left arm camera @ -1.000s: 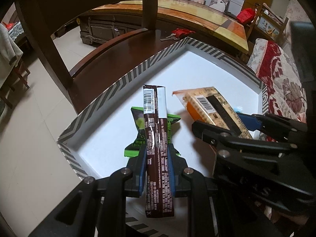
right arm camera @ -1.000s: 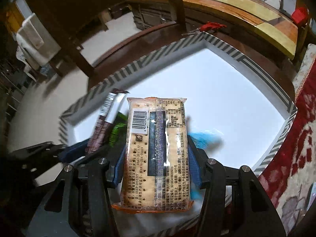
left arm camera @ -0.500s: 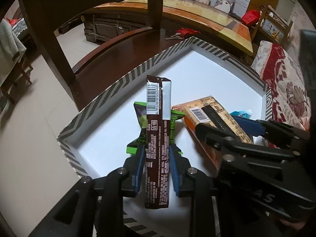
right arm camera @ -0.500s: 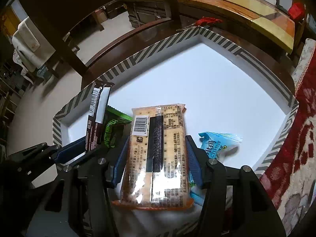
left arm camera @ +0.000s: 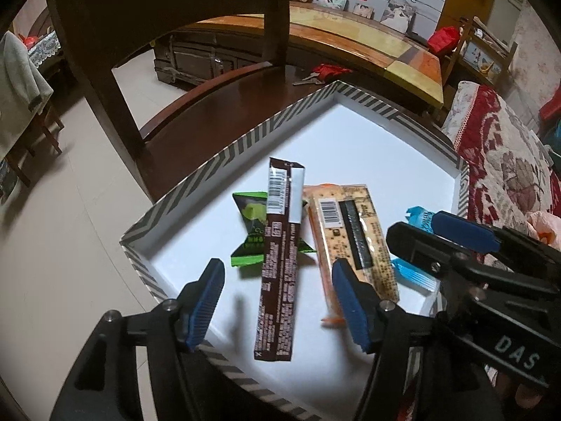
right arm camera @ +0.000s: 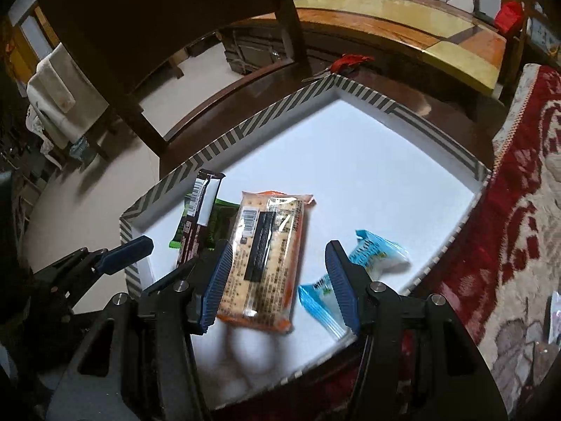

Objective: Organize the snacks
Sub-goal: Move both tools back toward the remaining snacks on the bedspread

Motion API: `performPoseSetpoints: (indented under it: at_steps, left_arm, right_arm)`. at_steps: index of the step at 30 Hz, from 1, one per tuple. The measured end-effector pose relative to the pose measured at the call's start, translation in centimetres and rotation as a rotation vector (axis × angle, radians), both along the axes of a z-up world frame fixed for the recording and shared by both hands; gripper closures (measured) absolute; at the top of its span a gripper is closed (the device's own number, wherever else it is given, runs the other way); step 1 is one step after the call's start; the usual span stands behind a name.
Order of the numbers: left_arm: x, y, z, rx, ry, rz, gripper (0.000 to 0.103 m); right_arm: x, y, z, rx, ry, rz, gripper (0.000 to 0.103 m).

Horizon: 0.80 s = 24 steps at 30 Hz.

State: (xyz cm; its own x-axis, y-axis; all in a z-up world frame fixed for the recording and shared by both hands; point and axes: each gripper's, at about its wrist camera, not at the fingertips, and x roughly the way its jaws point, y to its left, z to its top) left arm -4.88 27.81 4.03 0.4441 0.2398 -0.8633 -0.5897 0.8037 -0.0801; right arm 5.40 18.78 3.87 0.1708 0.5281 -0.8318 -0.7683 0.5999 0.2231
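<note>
A white box with a grey striped rim (left arm camera: 245, 144) (right arm camera: 245, 129) holds the snacks. A brown chocolate bar (left arm camera: 280, 259) (right arm camera: 200, 217) lies in it, partly over a green packet (left arm camera: 250, 231) (right arm camera: 219, 221). An orange cracker pack (left arm camera: 350, 242) (right arm camera: 266, 256) lies to its right. Light blue packets (right arm camera: 375, 256) (left arm camera: 417, 217) lie further right. My left gripper (left arm camera: 277, 305) is open, its jaws either side of the chocolate bar's near end. My right gripper (right arm camera: 277, 284) is open, its jaws either side of the cracker pack.
The box sits on a dark wooden chair seat (left arm camera: 217, 101) with a tall backrest (left arm camera: 175, 10). A red floral cushion (left arm camera: 505, 168) (right arm camera: 519, 210) lies to the right. A long wooden table (left arm camera: 350, 45) stands behind. Red cloth and keys (right arm camera: 347, 63) lie beyond the box.
Both grippers opened. The chocolate bar left the left gripper and the cracker pack left the right gripper; both now lie in the box.
</note>
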Motion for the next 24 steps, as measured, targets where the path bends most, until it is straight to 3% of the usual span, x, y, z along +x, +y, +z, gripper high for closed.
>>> performPoseSetpoints:
  at_steps: [8,24]
  left_arm:
    - [0.1,-1.6,0.5,0.015,-0.002,-0.02,0.021]
    - [0.7,-6.3,1.5,0.027,0.001,-0.117,0.018]
  right_arm:
    - [-0.8,-2.5,1.1,0.011,-0.032,-0.032,0.048]
    - [-1.4,-10.8,2.5,0.059,-0.037,-0.153,0.048]
